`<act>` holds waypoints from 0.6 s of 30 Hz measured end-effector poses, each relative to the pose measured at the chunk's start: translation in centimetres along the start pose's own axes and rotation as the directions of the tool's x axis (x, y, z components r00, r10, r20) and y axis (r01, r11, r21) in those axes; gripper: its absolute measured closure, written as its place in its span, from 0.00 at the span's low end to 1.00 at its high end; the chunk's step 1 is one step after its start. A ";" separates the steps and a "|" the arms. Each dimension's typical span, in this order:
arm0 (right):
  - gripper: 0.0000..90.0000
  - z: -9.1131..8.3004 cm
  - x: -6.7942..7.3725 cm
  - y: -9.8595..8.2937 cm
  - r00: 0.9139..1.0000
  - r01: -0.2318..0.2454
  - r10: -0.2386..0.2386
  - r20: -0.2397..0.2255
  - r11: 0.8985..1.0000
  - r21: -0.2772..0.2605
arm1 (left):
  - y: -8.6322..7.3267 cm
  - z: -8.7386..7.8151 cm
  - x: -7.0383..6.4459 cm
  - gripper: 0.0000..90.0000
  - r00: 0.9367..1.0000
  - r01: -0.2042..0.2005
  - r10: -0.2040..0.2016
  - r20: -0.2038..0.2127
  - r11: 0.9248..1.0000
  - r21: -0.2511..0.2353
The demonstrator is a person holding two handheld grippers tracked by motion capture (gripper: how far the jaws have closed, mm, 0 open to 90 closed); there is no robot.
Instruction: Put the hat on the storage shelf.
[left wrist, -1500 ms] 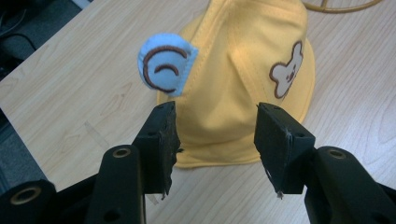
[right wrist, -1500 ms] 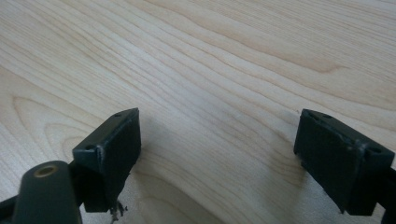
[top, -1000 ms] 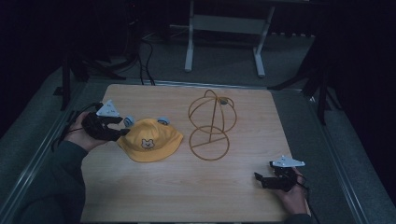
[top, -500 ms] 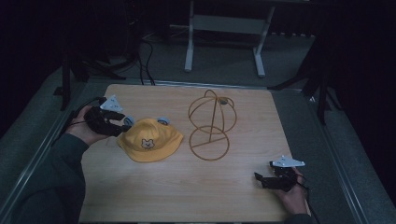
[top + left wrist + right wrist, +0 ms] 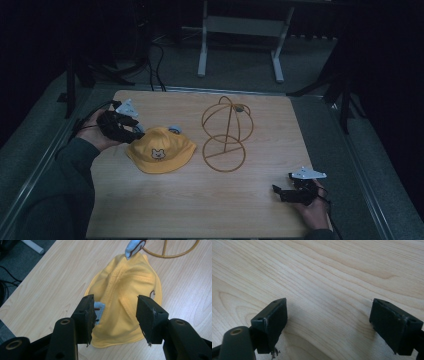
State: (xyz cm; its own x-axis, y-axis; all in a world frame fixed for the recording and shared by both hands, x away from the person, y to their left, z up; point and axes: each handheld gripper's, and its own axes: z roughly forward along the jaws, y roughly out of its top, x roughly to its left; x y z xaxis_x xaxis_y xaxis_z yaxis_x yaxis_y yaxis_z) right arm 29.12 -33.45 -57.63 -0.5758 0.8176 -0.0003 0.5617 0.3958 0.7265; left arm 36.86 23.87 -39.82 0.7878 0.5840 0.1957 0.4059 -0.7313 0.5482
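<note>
A yellow child's hat (image 5: 160,150) with a bear face and small blue ears lies left of centre on the wooden table (image 5: 200,210). To its right stands a gold wire hat stand (image 5: 226,132). My left gripper (image 5: 131,131) hovers at the hat's left edge; in the left gripper view its jaws stand open around the hat's (image 5: 127,295) near brim, a blue ear (image 5: 99,308) beside the left jaw. My right gripper (image 5: 278,192) rests open low over bare wood near the table's front right corner, its jaws spread wide in the right gripper view (image 5: 328,315).
A white metal frame (image 5: 240,40) stands on the floor behind the table. Cables (image 5: 155,55) trail on the floor at the back left. Dark floor surrounds the table on all sides.
My left gripper has shifted up and away from me along the hat's left side. The right gripper and the hat have stayed put.
</note>
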 end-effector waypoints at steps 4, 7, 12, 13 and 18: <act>0.16 0.0 0.0 0.0 1.000 0.000 0.000 0.000 1.000 -0.001 | 0.4 0.2 0.3 0.54 1.000 0.003 -0.002 -0.005 1.000 0.009; 0.16 0.0 0.0 0.0 1.000 0.000 0.000 0.000 1.000 0.000 | 0.6 0.4 0.4 0.54 1.000 0.000 0.000 -0.004 1.000 0.017; 0.16 0.0 0.0 0.0 1.000 0.000 0.000 0.000 1.000 -0.001 | 1.1 0.7 0.5 0.54 1.000 -0.010 0.010 0.001 1.000 0.024; 0.16 0.0 0.0 0.0 1.000 0.001 -0.001 0.000 1.000 -0.001 | 1.2 0.7 0.5 0.54 1.000 -0.013 0.013 0.003 1.000 0.028; 0.16 0.0 0.0 0.0 1.000 0.000 0.000 0.000 1.000 0.000 | 1.8 1.1 0.4 0.54 1.000 -0.024 0.023 0.009 0.999 0.031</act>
State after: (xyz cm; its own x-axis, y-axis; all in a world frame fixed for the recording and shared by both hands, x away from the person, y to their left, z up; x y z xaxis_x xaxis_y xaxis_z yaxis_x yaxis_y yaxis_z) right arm 29.12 -33.46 -57.63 -0.5760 0.8174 -0.0005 0.5614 0.3960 0.7266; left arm 38.41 22.41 -39.63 0.8013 0.5635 0.2010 0.4015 -0.7556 0.5176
